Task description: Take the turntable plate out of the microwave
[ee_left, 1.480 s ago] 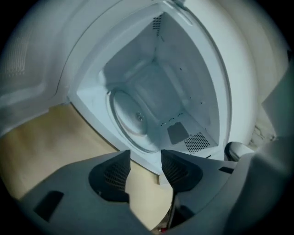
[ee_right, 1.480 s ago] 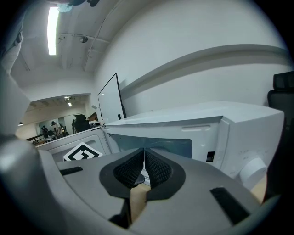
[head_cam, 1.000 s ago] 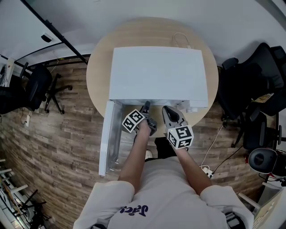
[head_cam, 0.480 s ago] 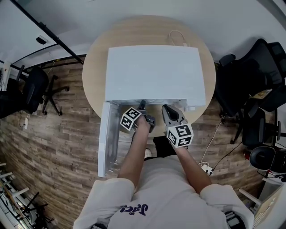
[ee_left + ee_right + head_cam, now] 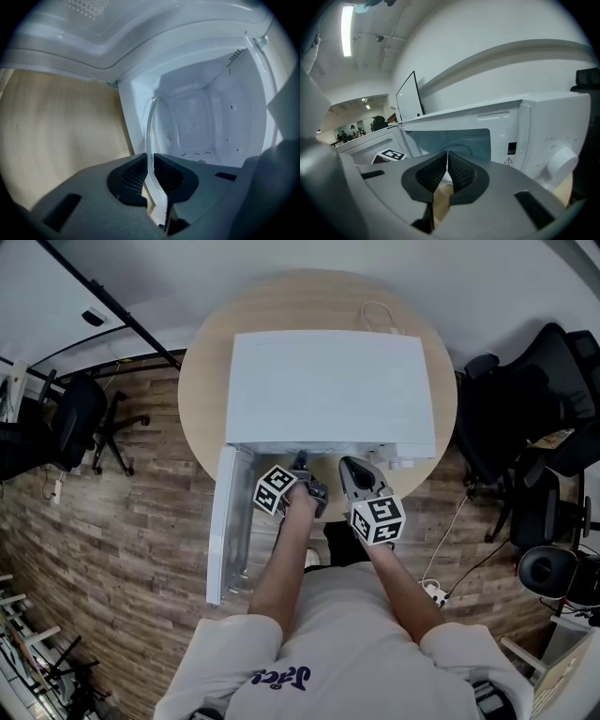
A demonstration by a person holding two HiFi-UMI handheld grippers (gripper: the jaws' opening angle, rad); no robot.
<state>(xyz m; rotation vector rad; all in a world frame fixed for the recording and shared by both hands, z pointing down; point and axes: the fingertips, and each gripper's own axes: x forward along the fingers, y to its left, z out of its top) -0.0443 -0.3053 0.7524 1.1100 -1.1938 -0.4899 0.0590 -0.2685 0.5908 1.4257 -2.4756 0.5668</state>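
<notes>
Wood-plank floor [image 5: 122,549], round wooden table [image 5: 202,381] with a white microwave [image 5: 328,390] on top, door [image 5: 225,521] swung open to the left. Left tool [image 5: 150,163] reaches into the opening. Its jaws have just been closing and now pinch the near rim of the turntable plate [image 5: 150,131]. Plate is clear glass, thin, with a smooth rounded edge, seen edge-on and arcing from the jaws back into the white interior, so it's not out yet. Right tool [image 5: 447,165] sits just outside the opening, jaws together, nothing between them.
</notes>
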